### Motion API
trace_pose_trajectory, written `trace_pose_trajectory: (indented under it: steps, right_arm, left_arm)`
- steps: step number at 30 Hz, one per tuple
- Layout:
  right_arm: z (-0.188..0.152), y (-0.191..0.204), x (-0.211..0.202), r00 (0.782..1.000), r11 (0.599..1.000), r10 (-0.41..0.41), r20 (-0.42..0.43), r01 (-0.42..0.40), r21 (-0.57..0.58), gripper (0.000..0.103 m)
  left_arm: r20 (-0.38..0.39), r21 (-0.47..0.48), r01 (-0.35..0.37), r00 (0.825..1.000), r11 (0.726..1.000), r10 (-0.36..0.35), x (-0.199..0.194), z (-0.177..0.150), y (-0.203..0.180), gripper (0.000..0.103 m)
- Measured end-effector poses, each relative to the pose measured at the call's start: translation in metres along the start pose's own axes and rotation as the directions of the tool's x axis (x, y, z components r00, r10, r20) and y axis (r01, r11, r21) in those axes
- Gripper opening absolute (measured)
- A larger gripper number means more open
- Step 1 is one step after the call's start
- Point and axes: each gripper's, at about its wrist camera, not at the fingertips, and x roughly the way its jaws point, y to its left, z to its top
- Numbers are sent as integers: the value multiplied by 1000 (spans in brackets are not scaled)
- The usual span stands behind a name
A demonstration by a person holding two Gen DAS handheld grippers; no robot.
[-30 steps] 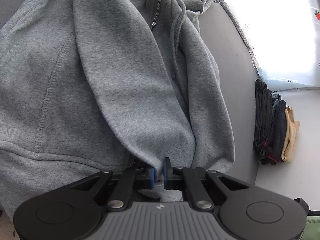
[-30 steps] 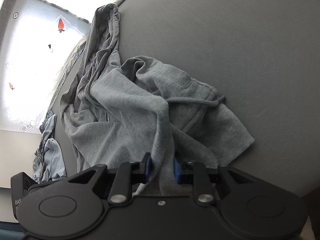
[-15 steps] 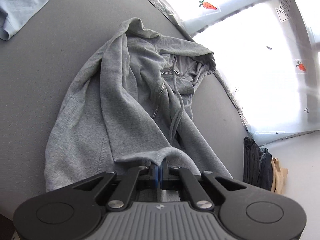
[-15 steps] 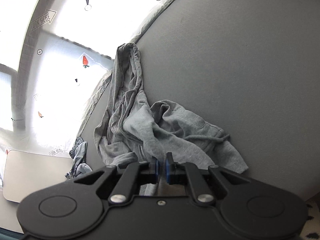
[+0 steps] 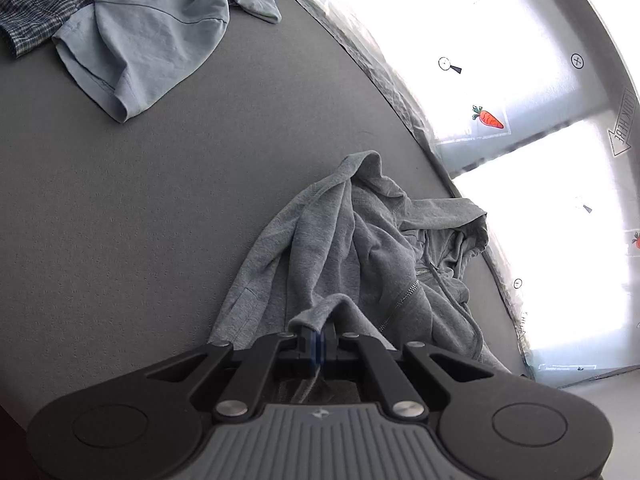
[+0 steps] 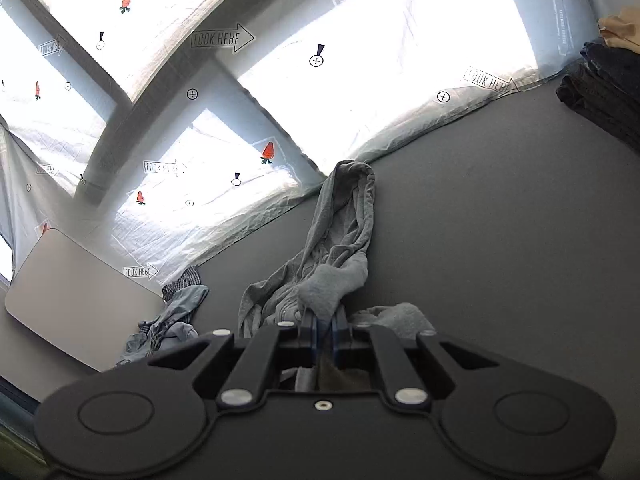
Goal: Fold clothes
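Observation:
A grey zip hoodie (image 5: pixel 344 256) hangs crumpled from both grippers, its far end trailing on the grey table (image 5: pixel 140 220). My left gripper (image 5: pixel 317 342) is shut on a fold of the hoodie's edge. In the right wrist view the hoodie (image 6: pixel 340 248) stretches away as a long bunched strip toward the window. My right gripper (image 6: pixel 324 330) is shut on another part of its fabric. The hood and zip show at the right in the left wrist view.
A pile of light blue and checked clothes (image 5: pixel 132 28) lies at the table's far left, also seen in the right wrist view (image 6: pixel 176 312). A stack of folded dark clothes (image 6: pixel 600 88) sits at the far right. Plastic-covered windows (image 6: pixel 360 40) run behind the table.
Both grippers have risen and pulled back, lifting the hoodie off the table. The hoodie looks smaller and farther, and the jaws have closed tighter on the fabric.

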Motion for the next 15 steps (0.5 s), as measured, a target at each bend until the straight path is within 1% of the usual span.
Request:
trace_pose_trajectory:
  steps: [4,6,8,10,12,14,15]
  right_arm:
    - [35,-3,1,998,995,-44,46,48,-90,7]
    - [53,-3,5,997,991,-50,55,57,-123,7]
    - [72,0,11,995,979,-70,77,83,-185,7]
    - [88,7,16,990,958,-95,101,118,-261,7]
    - [99,14,21,987,937,-102,124,137,-322,7]
    - [106,25,25,982,908,-111,156,164,-386,7]
    - [108,29,29,977,887,-120,177,185,-423,7]
  left_arm:
    - [47,-6,-15,999,1000,16,-11,15,5,1]
    - [68,-1,-23,997,1000,23,-15,23,4,1]
    - [93,11,-30,995,999,29,-20,31,2,1]
    - [125,31,-34,992,999,30,-27,41,0,1]
    - [164,52,-39,986,998,30,-35,49,-2,1]
    - [212,68,-46,977,997,31,-45,57,-4,1]
    - [241,71,-53,970,996,35,-50,61,-6,1]
